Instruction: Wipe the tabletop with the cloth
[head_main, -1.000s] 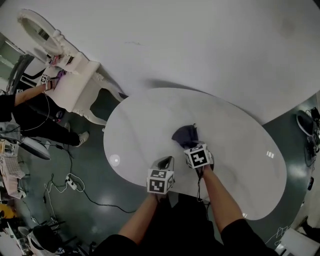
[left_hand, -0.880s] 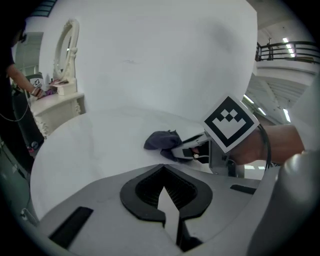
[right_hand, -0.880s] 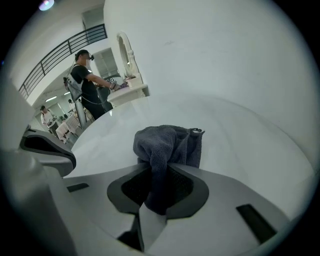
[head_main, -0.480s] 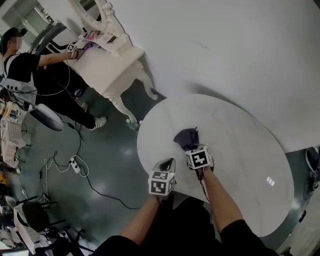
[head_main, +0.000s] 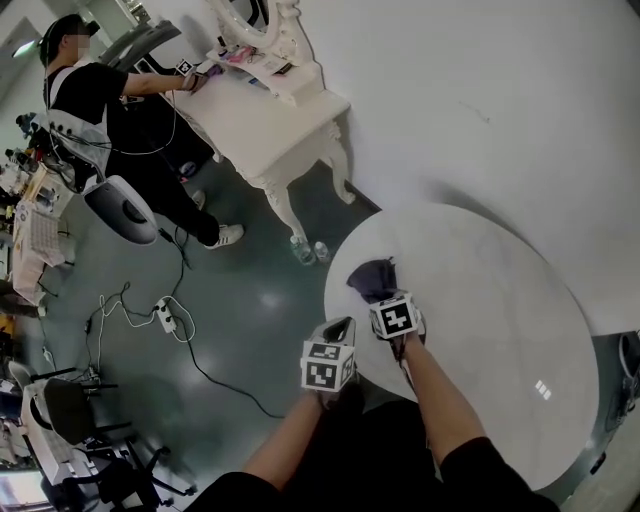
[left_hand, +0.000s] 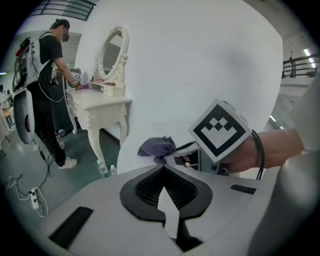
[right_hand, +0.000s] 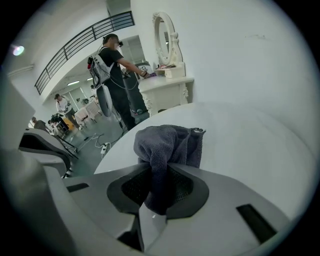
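- Left hand-held gripper (head_main: 337, 330): jaws together, empty, over the bench (head_main: 480, 330) rim, 7 o'clock of the cloth.
- Cloth (head_main: 371, 276): bunched, lying near the bench's 9 o'clock rim.
- Right hand-held gripper (head_main: 386, 298): clenched on the cloth's near fold.
- Risk: only a thin pinch, so drag friction could pull the cloth free mid-stroke.

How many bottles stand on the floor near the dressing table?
2. One bottle and a second bottle stand side by side on the floor by the dressing table's leg. More may be hidden.
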